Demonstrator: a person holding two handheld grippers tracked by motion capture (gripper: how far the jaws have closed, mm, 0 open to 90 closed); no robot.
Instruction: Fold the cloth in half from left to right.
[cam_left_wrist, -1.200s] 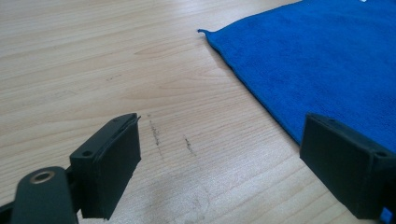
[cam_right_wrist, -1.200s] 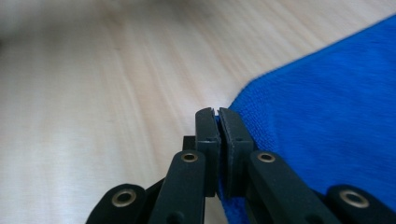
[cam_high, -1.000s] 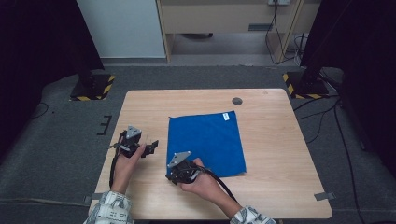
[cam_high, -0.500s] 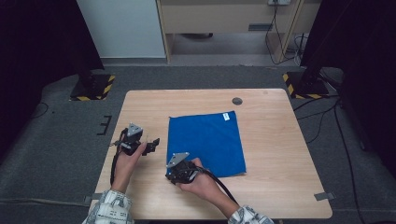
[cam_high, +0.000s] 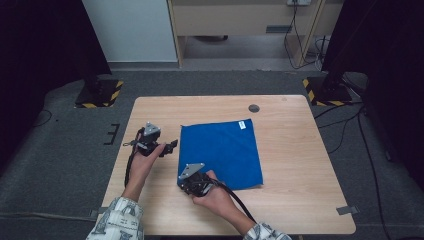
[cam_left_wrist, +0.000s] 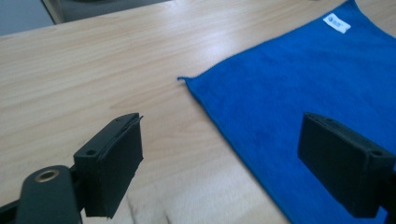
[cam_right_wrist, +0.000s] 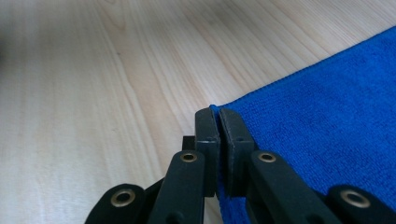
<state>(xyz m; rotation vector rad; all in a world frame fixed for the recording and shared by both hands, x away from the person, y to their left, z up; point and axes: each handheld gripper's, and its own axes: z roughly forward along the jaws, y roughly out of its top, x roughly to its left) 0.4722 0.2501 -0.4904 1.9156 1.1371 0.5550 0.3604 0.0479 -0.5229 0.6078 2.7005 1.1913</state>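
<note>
Your right gripper (cam_right_wrist: 218, 114) sits at the near left corner of the blue cloth (cam_high: 222, 152). Its jaws have just closed and now stand pressed together on that corner: in the right gripper view a thin edge of blue shows between the pads (cam_right_wrist: 205, 135) at the tips. Rest of the cloth lies flat on the table (cam_high: 300, 165), spreading away from that gripper to the right and far side.

Your left gripper (cam_left_wrist: 219, 154) is off the cloth, jaws wide, nothing between them. In the left gripper view the cloth's far left corner lies ahead of the jaws, on bare wood; the right-hand pad (cam_left_wrist: 343, 161) hangs over blue, the left-hand one over wood. Not touching the cloth, as far as I can tell. In the high view that gripper (cam_high: 172, 146) is just left of the cloth's left edge.

Labels: one small white tag (cam_left_wrist: 336, 23) near the cloth's far right corner, with a small blue mark on it. Too small to read.
</note>
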